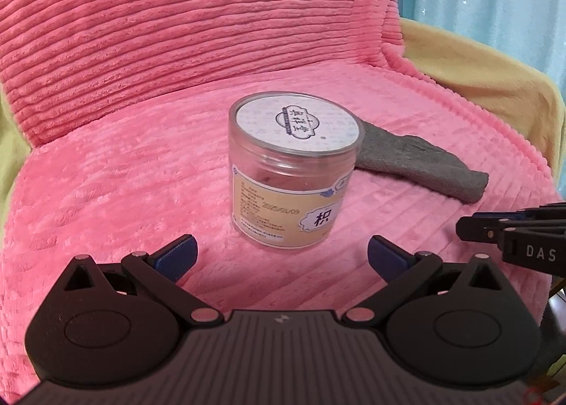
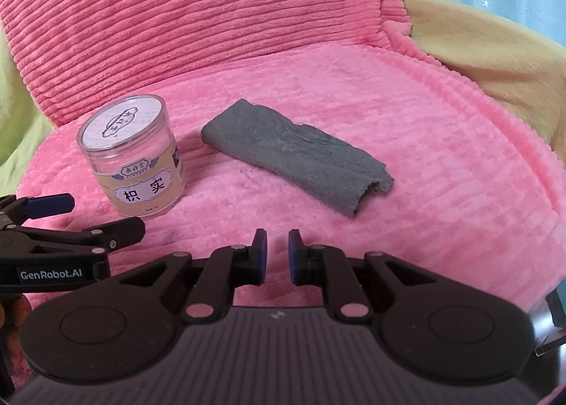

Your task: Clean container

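Pink fleece blanket (image 2: 442,164) fills my view. My left gripper (image 1: 281,256) is spread wide and empty, just short of the clear lidded jar (image 1: 292,171). My right gripper (image 2: 277,254) is nearly closed, holding nothing. I can't make out the jar's contents. A grey cloth (image 2: 297,153) lies beyond, near the back fold.

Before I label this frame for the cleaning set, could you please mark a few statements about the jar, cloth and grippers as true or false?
1. The jar stands upright with its lid on. True.
2. The grey cloth is draped over the jar. False: it lies folded on the pink blanket beside the jar.
3. The left gripper is wide open and empty. True.
4. The right gripper grips the cloth. False: its fingers stand close together, short of the cloth, holding nothing.
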`<move>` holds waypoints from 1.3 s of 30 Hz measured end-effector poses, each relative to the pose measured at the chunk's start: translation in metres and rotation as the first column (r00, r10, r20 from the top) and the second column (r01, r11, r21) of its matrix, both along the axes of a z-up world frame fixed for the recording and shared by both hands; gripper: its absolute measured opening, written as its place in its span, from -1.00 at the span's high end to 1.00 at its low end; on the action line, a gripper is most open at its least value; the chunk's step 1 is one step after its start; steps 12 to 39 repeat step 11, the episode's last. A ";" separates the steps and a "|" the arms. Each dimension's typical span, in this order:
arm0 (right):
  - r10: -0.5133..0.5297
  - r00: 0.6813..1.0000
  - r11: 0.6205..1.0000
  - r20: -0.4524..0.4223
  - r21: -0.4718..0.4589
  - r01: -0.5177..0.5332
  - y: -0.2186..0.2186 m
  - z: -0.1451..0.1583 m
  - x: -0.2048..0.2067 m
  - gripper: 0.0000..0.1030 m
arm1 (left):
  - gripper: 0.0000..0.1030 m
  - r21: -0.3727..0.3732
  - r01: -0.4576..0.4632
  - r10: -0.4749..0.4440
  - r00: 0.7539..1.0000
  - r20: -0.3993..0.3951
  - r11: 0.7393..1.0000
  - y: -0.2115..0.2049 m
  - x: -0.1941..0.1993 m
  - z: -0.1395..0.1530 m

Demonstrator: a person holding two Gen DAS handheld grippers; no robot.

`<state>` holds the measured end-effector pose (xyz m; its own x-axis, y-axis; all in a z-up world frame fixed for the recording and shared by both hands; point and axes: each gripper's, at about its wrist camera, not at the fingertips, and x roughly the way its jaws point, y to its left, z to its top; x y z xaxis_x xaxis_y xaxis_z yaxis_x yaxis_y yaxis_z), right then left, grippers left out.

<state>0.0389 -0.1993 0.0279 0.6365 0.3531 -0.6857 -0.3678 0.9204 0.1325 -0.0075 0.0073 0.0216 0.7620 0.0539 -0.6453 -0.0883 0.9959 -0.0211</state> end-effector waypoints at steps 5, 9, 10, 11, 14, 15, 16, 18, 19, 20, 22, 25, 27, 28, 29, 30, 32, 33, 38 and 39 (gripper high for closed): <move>0.004 1.000 1.000 -0.002 0.001 -0.004 0.001 -0.001 0.001 0.80 | -1.00 0.014 0.013 -0.013 1.000 -0.005 1.000 -0.002 0.001 -0.001; 0.003 1.000 1.000 -0.003 0.003 -0.003 0.001 -0.001 0.001 0.80 | -1.00 0.015 0.014 -0.013 1.000 -0.012 1.000 -0.003 0.002 -0.003; 0.003 1.000 1.000 -0.004 0.003 -0.003 0.000 -0.001 0.001 0.80 | -1.00 0.015 0.013 -0.013 1.000 -0.014 1.000 -0.003 0.002 -0.003; 0.003 1.000 1.000 -0.004 0.004 -0.003 0.000 -0.001 0.002 0.80 | -1.00 0.015 0.012 -0.012 1.000 -0.015 1.000 -0.003 0.003 -0.003; 0.003 1.000 1.000 -0.004 0.004 -0.003 0.000 -0.001 0.002 0.80 | -1.00 0.015 0.012 -0.012 1.000 -0.015 1.000 -0.003 0.003 -0.003; 0.003 1.000 1.000 -0.004 0.004 -0.003 0.000 -0.001 0.002 0.80 | -1.00 0.015 0.012 -0.012 1.000 -0.015 1.000 -0.003 0.003 -0.003; 0.003 1.000 1.000 -0.004 0.004 -0.003 0.000 -0.001 0.002 0.80 | -1.00 0.015 0.012 -0.012 1.000 -0.015 1.000 -0.003 0.003 -0.003; 0.003 1.000 1.000 -0.004 0.004 -0.003 0.000 -0.001 0.002 0.80 | -1.00 0.015 0.012 -0.012 1.000 -0.015 1.000 -0.003 0.003 -0.003; 0.003 1.000 1.000 -0.004 0.004 -0.003 0.000 -0.001 0.002 0.80 | -1.00 0.015 0.012 -0.012 1.000 -0.015 1.000 -0.003 0.003 -0.003; 0.003 1.000 1.000 -0.004 0.004 -0.003 0.000 -0.001 0.002 0.80 | -1.00 0.015 0.012 -0.012 1.000 -0.015 1.000 -0.003 0.003 -0.003; 0.003 1.000 1.000 -0.004 0.004 -0.003 0.000 -0.001 0.002 0.80 | -1.00 0.015 0.012 -0.012 1.000 -0.015 1.000 -0.003 0.003 -0.003; 0.003 1.000 1.000 -0.004 0.004 -0.003 0.000 -0.001 0.002 0.80 | -1.00 0.015 0.012 -0.012 1.000 -0.015 1.000 -0.003 0.003 -0.003; 0.003 1.000 1.000 -0.004 0.004 -0.003 0.000 -0.001 0.002 0.80 | -1.00 0.015 0.012 -0.012 1.000 -0.015 1.000 -0.003 0.003 -0.003; 0.003 1.000 1.000 -0.004 0.004 -0.003 0.000 -0.001 0.002 0.80 | -1.00 0.015 0.012 -0.012 1.000 -0.015 1.000 -0.003 0.003 -0.003; 0.003 1.000 1.000 -0.004 0.004 -0.003 0.000 -0.001 0.002 0.80 | -1.00 0.015 0.012 -0.012 1.000 -0.015 1.000 -0.003 0.003 -0.003; 0.003 1.000 1.000 -0.004 0.004 -0.003 0.000 -0.001 0.002 0.80 | -1.00 0.015 0.012 -0.012 1.000 -0.015 1.000 -0.003 0.003 -0.003; 0.003 1.000 1.000 -0.004 0.004 -0.003 0.000 -0.001 0.002 0.80 | -1.00 0.015 0.012 -0.012 1.000 -0.015 1.000 -0.003 0.003 -0.003; 0.003 1.000 1.000 -0.004 0.004 -0.003 0.000 -0.001 0.002 0.80 | -1.00 0.015 0.012 -0.012 1.000 -0.015 1.000 -0.003 0.003 -0.003; 0.003 1.000 1.000 -0.004 0.004 -0.003 0.000 -0.001 0.002 0.80 | -1.00 0.015 0.012 -0.012 1.000 -0.015 1.000 -0.003 0.003 -0.003; 0.003 1.000 1.000 -0.004 0.004 -0.003 0.000 -0.001 0.002 0.80 | -1.00 0.015 0.012 -0.012 1.000 -0.015 1.000 -0.003 0.003 -0.003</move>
